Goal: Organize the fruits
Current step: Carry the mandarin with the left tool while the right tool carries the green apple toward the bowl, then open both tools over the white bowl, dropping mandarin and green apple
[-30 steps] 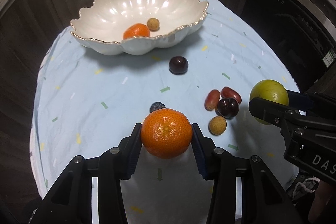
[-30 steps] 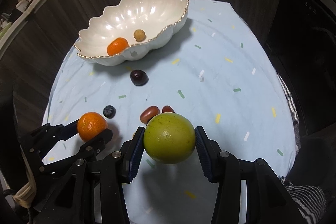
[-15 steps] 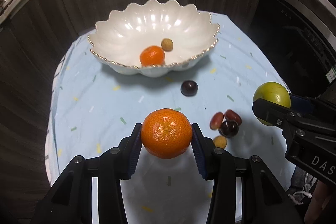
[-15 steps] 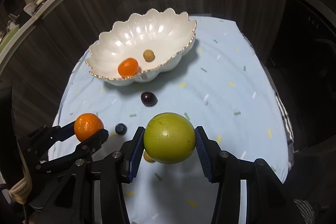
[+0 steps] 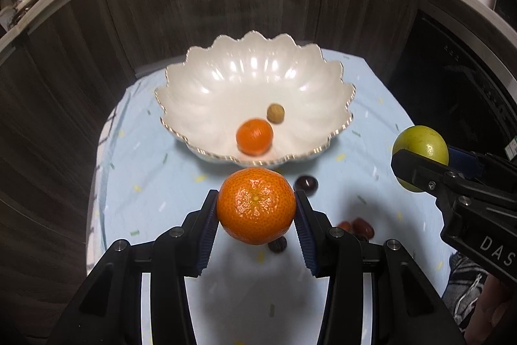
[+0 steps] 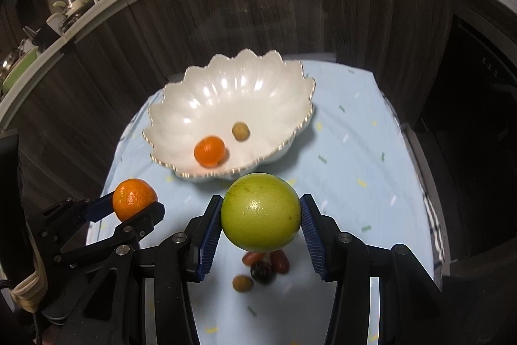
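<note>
Left wrist view shows the left gripper [image 5: 256,210] holding a mandarin [image 5: 256,205] in the air above the blue cloth [image 5: 145,170], just before the near rim of the white bowl [image 5: 226,86]. Its fingers [image 5: 206,223] are partly spread, only as wide as the fruit, and the ribbed blue pads press on both sides at the widest part. I judge the mandarin to be light, with a soft, loose peel that gives a little, so a moderate pinch across the middle is right; a harder one could bruise it. In the right wrist view the right gripper [image 6: 260,217] pinches a green fruit [image 6: 260,212] in the same way, at about the same opening, also in the air near the front of the bowl. This fruit looks smooth and firm, probably heavier, and its round, glossy skin could slip if the pads sit off the centre. The bowl looks like thin ceramic with a scalloped rim, so it is fragile and the fruits should be lowered in, not dropped. Inside it lie a smaller mandarin [image 5: 254,136] and a small brown fruit [image 5: 275,113]. Dark and red small fruits [image 6: 263,265] lie on the cloth below the grippers.
</note>
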`<state>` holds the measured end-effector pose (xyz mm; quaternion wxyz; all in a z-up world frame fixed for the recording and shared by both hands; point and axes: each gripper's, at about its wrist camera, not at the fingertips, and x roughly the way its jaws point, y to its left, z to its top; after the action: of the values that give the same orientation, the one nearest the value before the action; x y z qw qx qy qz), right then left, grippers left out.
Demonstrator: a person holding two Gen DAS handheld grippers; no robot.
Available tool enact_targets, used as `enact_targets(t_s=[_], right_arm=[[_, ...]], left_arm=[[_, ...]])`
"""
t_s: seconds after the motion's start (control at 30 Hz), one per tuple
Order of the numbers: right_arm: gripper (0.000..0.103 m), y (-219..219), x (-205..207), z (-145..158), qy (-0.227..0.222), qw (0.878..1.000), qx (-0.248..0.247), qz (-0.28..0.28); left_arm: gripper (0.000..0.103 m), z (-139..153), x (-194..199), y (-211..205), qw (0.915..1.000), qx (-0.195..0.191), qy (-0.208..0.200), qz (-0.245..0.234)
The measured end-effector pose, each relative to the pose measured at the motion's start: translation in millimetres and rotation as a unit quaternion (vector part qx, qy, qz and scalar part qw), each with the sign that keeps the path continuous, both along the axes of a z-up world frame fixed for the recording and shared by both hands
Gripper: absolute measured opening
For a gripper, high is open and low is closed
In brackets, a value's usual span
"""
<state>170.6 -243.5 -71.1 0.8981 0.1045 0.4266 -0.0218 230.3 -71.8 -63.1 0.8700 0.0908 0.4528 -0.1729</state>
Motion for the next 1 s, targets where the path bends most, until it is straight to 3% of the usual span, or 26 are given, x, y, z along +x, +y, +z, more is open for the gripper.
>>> enact_targets(t_s=[0.37,1.0], right_arm=[[0.048,-2.3,30.6,10.4,-0.014,1.0,0.0,0.003],[0.049,-6.2,82.3,-4.6,0.0,1.0,-0.003,0.006]], left_arm=[[0.045,10.4,33.7,3.0,0.9998,-0.005,-0.013,0.015],[0.045,-9.5,81.3,-2.2,0.9997,-0.005,-0.001,0.023]])
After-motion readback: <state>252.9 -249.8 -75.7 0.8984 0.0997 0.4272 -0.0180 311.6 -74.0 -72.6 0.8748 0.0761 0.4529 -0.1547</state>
